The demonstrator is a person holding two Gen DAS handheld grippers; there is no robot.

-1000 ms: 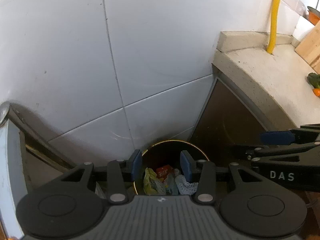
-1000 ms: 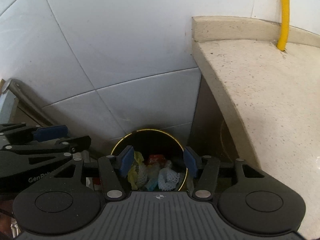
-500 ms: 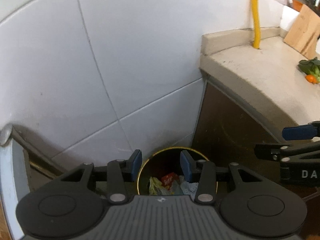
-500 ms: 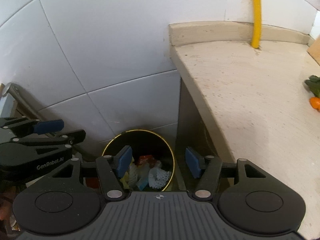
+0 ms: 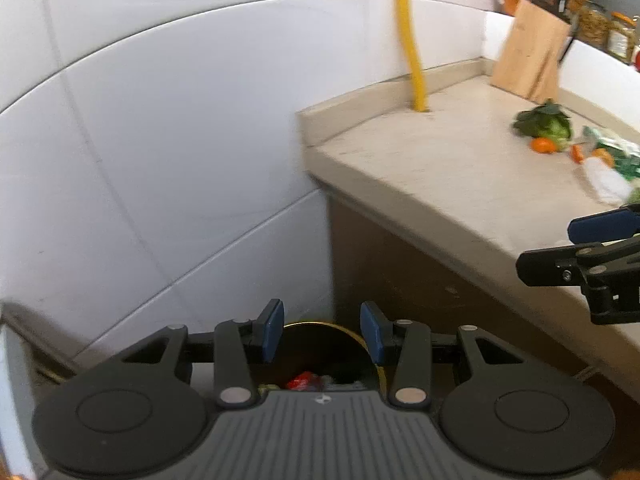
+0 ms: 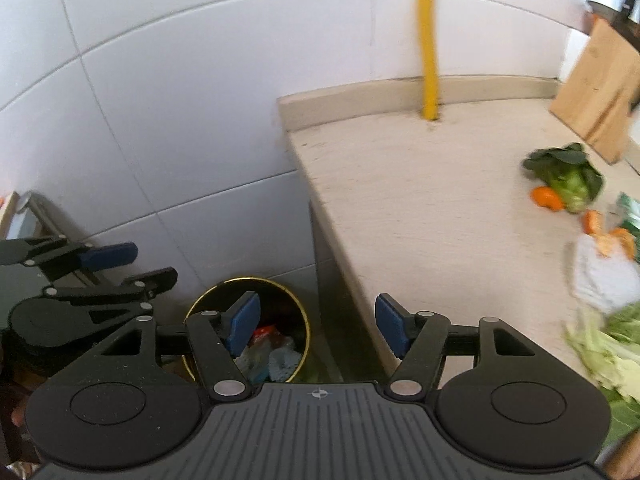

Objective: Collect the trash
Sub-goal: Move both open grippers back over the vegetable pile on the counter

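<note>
Both grippers are swinging up and away from the bin [image 6: 248,328] now — a second ago I was looking almost straight down into it, and now the worktop [image 6: 420,208] fills the right of my view. The bin sits on the floor in the corner between the tiled wall [image 6: 180,120] and the worktop's end, with wrappers and crumpled bits already inside. My right gripper [image 6: 318,326] has just been opening wider, nothing between its fingers; my left gripper [image 5: 320,338] holds a narrower gap, also empty, hovering over the bin's rim. So that drop looks done, and I reckon the next pick is over on the worktop: orange peel [image 6: 546,198] beside some leafy greens [image 6: 568,176], a white wrapper [image 6: 600,276] nearer me, more green scraps [image 6: 604,344] at the right edge. The view is smeared with motion, so I can't make out the small pieces precisely.
</note>
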